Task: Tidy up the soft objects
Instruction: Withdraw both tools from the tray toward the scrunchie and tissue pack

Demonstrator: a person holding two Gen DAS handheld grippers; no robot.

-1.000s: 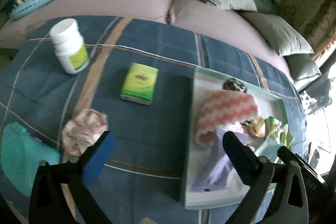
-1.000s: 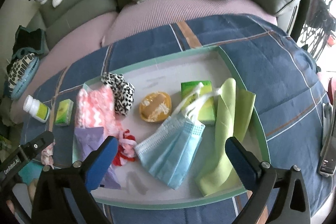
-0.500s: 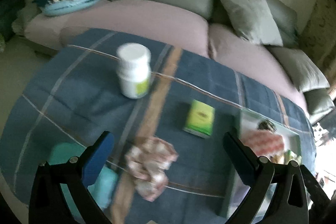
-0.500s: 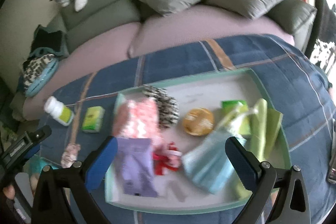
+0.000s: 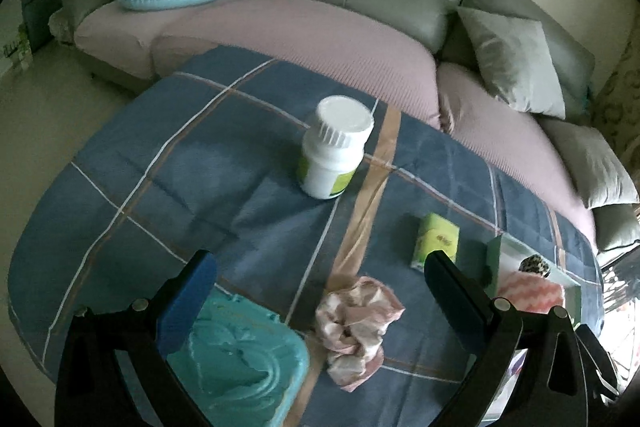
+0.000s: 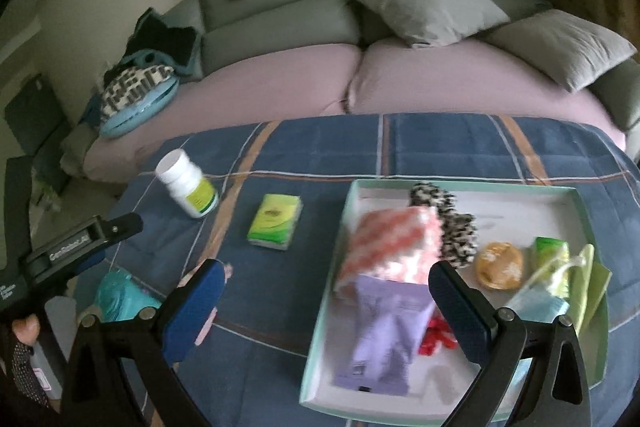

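Both spread-jawed grippers swung leftward; only right view shows whole tray [image 6: 352, 203].

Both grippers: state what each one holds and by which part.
Nothing is held. The left gripper is open above the pink scrunchie, not touching it. The right gripper is open over the tray's left edge, with nothing between its fingers.
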